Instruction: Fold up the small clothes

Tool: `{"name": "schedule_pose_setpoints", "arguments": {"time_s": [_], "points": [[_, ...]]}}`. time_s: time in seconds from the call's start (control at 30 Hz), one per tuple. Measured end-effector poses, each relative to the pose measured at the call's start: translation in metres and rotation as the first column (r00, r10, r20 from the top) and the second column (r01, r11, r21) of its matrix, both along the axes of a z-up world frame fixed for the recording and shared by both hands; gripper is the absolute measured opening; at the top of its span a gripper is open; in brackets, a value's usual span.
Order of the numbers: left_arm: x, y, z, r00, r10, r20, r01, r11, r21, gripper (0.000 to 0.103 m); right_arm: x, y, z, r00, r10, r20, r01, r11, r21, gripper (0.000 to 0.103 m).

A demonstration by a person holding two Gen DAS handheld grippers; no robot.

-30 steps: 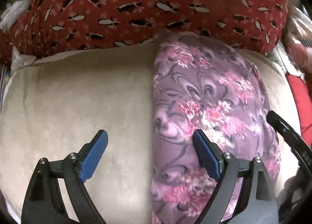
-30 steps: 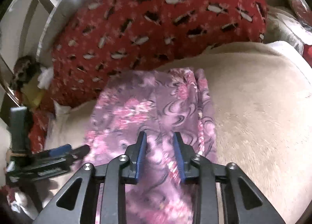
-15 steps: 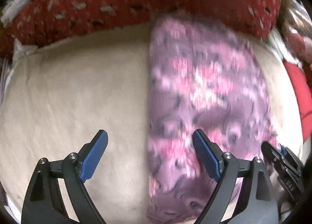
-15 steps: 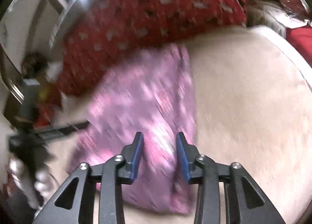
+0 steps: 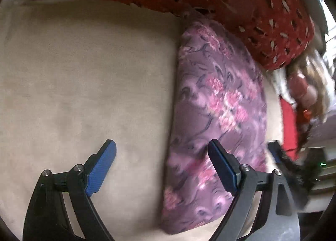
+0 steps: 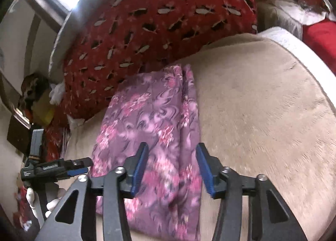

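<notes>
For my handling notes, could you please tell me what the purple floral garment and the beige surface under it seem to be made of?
Purple floral garment: thin, smooth printed woven fabric, probably synthetic; it lies flat with sharp creases. Beige surface: plush, short-pile cloth, matte with brushed streaks.

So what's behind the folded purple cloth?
A red patterned pillow lies right behind the purple cloth; the cloth's far edge meets it. Whatever is behind the pillow is hidden.

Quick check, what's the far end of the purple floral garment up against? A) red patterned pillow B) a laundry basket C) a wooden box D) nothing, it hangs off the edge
A: in the right wrist view the purple floral garment lies flat on the beige cushion, its far end meeting the red patterned pillow.
</notes>
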State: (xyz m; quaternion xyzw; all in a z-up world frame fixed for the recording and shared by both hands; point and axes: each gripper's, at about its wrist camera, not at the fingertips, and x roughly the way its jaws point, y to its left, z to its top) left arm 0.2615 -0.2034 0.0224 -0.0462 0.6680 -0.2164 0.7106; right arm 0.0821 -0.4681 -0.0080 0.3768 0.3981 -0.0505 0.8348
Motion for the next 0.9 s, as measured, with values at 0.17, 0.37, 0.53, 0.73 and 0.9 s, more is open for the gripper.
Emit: {"name": "schedule_pose_setpoints", "arguments": {"time_s": [0.17, 0.37, 0.53, 0.73, 0.9], "points": [[0.002, -0.019, -0.014, 0.998, -0.049, -0.046, 0.046, 0.997, -0.069, 0.092, 0.015, -0.017, -0.035, 0.999, -0.043, 0.006, 0.041, 0.984, 0.174, 0.058], [0.010, -0.053, -0.017, 0.993, -0.102, -0.051, 0.096, 0.989, -0.109, 0.092, 0.039, -0.010, -0.042, 0.991, 0.101, 0.083, -0.117, 0.968, 0.222, 0.058], [0.008, -0.065, -0.008, 0.996, -0.085, 0.017, 0.086, 0.996, -0.033, 0.046, 0.054, 0.014, -0.022, 0.983, 0.179, 0.031, -0.179, 0.984, 0.005, 0.037], [-0.011, -0.065, 0.024, 0.980, -0.133, 0.151, 0.132, 0.991, 0.018, 0.023, 0.051, 0.043, 0.013, 0.983, 0.186, -0.001, -0.183, 0.963, -0.197, 0.024], [-0.036, -0.040, 0.058, 0.964, -0.121, 0.238, 0.114, 0.993, 0.044, 0.023, 0.029, 0.063, 0.043, 0.979, 0.197, 0.043, -0.182, 0.957, -0.227, 0.024]]}}
